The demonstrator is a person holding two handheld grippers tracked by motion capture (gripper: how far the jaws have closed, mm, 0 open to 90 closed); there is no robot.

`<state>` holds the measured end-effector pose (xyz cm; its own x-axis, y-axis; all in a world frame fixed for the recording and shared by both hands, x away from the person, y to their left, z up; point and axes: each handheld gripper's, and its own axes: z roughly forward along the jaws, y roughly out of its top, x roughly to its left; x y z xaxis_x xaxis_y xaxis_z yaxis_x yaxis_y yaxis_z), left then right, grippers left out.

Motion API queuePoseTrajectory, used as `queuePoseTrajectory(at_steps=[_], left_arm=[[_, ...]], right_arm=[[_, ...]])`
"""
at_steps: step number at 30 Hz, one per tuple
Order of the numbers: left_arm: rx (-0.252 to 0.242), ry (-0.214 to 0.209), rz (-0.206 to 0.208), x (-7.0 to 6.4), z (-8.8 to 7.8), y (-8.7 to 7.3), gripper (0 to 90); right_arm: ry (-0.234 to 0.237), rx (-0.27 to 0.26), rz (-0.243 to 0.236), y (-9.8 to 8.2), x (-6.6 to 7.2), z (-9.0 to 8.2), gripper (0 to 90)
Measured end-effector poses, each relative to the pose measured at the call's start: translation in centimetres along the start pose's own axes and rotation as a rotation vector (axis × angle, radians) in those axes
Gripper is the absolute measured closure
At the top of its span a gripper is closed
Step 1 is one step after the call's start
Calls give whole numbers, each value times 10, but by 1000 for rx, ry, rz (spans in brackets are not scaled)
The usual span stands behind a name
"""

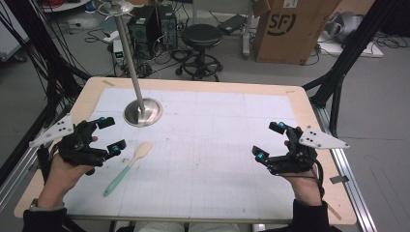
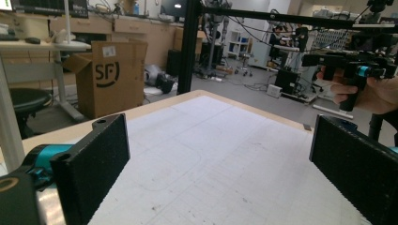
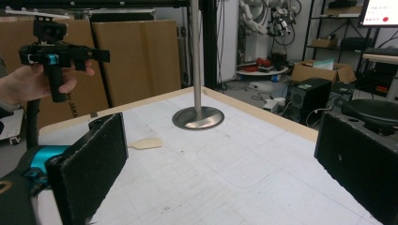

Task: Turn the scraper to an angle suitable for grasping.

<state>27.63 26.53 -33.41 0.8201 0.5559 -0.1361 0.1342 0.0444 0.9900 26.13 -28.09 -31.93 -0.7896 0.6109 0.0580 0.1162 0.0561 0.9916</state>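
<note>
Left claw (image 1: 110, 133) agape beside diagonal spatula (image 1: 128, 167)

We see even, soft indoor light from overhead; shadows on the white desk (image 1: 217, 145) are faint; the metal stand base (image 1: 143, 112) carries a mild glare; near jaws look soft and grainy; far background slightly blurred, edges bowed.

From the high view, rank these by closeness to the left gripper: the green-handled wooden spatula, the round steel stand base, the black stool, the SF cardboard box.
Measured from the left gripper:
1. Green-handled wooden spatula, on the mat just to its right.
2. Round steel stand base, on the table ahead.
3. Black stool, on the floor beyond the table.
4. SF cardboard box, far right, behind the table.
</note>
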Motion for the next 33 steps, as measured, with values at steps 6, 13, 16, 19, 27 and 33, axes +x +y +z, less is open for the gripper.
queuePoseTrajectory(at_steps=[6,13,16,19,27,33], left_arm=[[11,17,1,1,1,-2,58],[64,45,64,-3,0,-4,319],[80,113,194,-12,-2,-7,574],[108,143,212,-16,-2,-9,722],[159,118,127,-10,-6,-16,892],[191,72,38,3,-15,-27,898]], right_arm=[[3,3,-3,-1,-1,1,18],[-3,5,6,-1,-2,0,18],[-3,8,14,-2,-2,1,18],[0,9,10,-2,-3,2,18],[5,10,14,-2,-4,5,18],[12,15,16,-2,-5,8,18]])
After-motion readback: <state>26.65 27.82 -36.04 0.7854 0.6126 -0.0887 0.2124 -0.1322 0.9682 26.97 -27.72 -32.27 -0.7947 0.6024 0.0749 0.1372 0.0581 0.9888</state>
